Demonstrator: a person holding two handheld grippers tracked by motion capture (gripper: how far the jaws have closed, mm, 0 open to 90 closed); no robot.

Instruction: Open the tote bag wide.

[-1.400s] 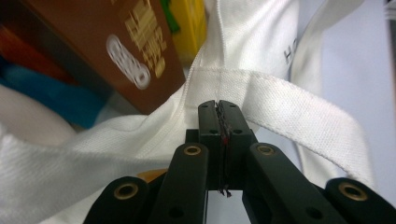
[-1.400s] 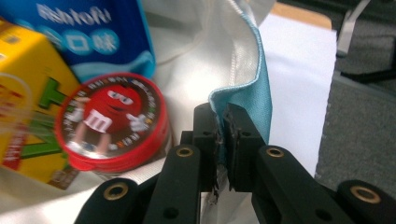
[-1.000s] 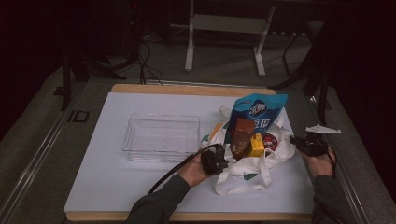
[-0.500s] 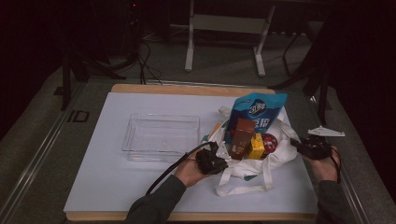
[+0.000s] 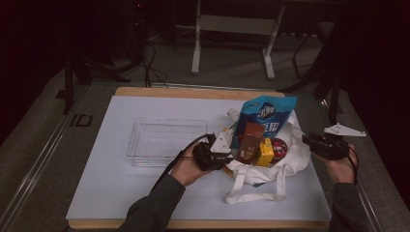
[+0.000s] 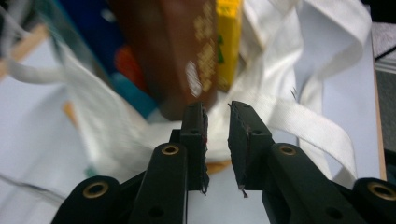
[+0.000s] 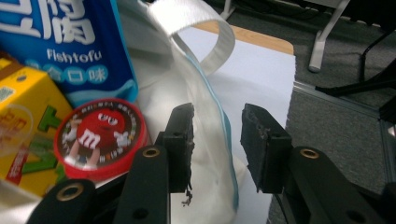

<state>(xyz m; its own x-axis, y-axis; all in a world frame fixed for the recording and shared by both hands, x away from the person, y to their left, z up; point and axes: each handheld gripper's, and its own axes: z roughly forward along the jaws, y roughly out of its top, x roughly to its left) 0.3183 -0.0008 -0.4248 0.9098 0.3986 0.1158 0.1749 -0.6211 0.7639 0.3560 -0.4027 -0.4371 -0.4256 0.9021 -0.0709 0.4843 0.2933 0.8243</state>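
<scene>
**Inspector:** While you hold both tools at the bag, note the layout, biggest first. Your white table [image 5: 121, 193] carries a clear tray [image 5: 164, 140] on its left half and the white tote bag [image 5: 290, 159] just right of centre, well apart from the tray's near edge.

**Operator:** And the contents?

**Inspector:** A blue snack pouch [image 5: 268, 116] stands upright at the back of the bag. In front of it lean a brown packet [image 5: 250, 142], a yellow carton [image 5: 265, 152] and a round red tin [image 5: 278, 149], side by side.

**Operator:** My grippers?

**Inspector:** Your left gripper [image 6: 216, 122] has just been opening; its jaws stand slightly apart at the bag's left rim, pressing on nothing. Your right gripper [image 7: 217, 135] has likewise been opening; the bag's right wall runs between its jaws, which stand apart from the cloth.
</scene>
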